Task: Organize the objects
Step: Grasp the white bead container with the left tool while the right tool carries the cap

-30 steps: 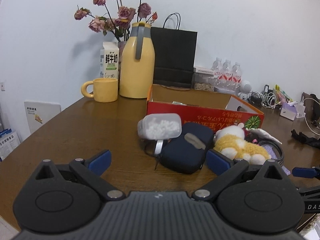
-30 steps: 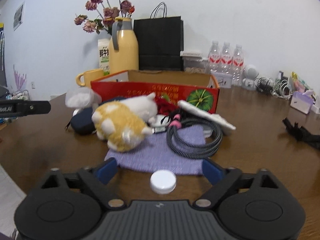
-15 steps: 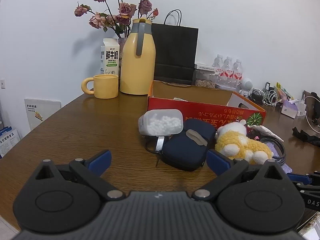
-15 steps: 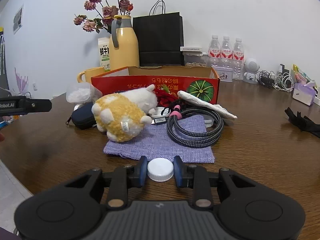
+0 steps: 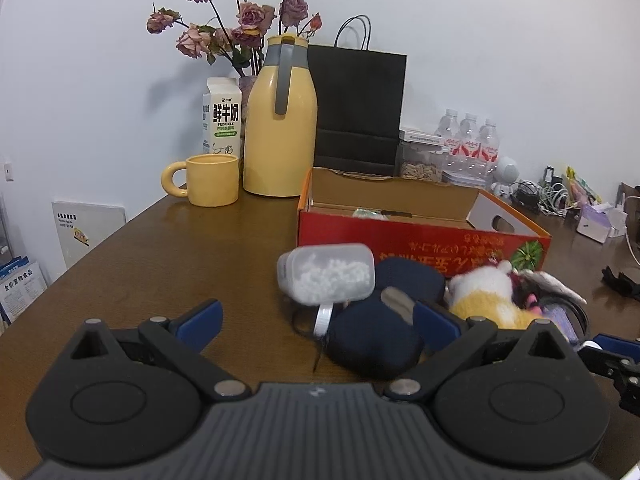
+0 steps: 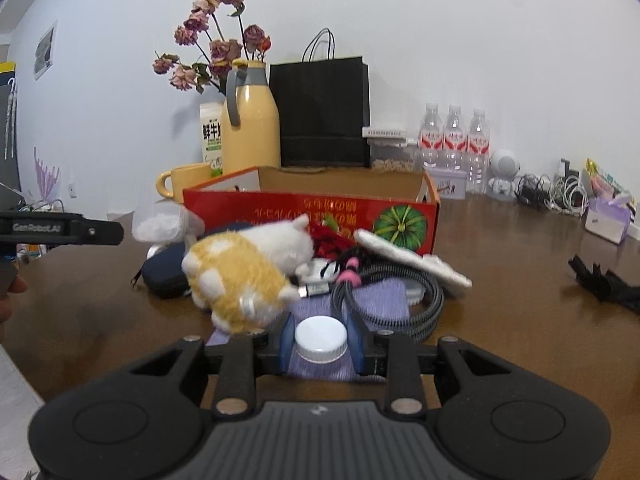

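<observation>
Between our right gripper's (image 6: 321, 340) blue fingers we clamp a white cap (image 6: 321, 338), the red box (image 6: 312, 212) lying straight ahead beyond the plush toy (image 6: 240, 276), while our left gripper (image 5: 316, 318) hangs wide open, empty, facing the pill jar (image 5: 328, 278).

My right gripper (image 6: 321, 343) has its two fingers closed on a white cap (image 6: 321, 338). My left gripper (image 5: 316, 320) is held level, its fingers spread wide, holding nothing.
</observation>
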`<state>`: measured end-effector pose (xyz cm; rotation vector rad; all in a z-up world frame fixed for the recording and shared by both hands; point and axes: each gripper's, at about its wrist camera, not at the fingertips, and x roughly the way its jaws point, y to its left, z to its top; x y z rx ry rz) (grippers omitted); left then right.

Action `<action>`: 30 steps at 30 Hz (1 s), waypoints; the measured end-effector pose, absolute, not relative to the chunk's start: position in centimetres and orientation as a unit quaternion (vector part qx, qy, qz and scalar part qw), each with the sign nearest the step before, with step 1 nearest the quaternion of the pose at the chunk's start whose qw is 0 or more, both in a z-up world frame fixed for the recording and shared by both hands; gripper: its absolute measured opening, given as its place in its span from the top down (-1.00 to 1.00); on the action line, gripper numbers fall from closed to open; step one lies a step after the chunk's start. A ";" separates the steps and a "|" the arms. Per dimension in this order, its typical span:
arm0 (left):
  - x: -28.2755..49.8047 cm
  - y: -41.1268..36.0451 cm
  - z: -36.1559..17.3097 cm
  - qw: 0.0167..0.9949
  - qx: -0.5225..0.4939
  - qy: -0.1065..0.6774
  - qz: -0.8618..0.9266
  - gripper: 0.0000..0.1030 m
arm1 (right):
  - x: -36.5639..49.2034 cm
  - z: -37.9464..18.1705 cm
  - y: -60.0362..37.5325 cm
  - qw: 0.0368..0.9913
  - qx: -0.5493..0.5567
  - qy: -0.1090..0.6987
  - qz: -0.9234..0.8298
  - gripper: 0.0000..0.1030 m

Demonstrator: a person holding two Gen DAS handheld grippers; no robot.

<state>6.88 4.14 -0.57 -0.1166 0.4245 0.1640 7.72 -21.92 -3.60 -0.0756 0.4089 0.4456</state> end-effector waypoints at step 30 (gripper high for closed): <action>20.2 6.3 -2.2 0.924 -0.125 0.324 0.162 -0.31 | 15.3 -0.8 -19.0 0.960 -0.037 0.160 0.227 0.47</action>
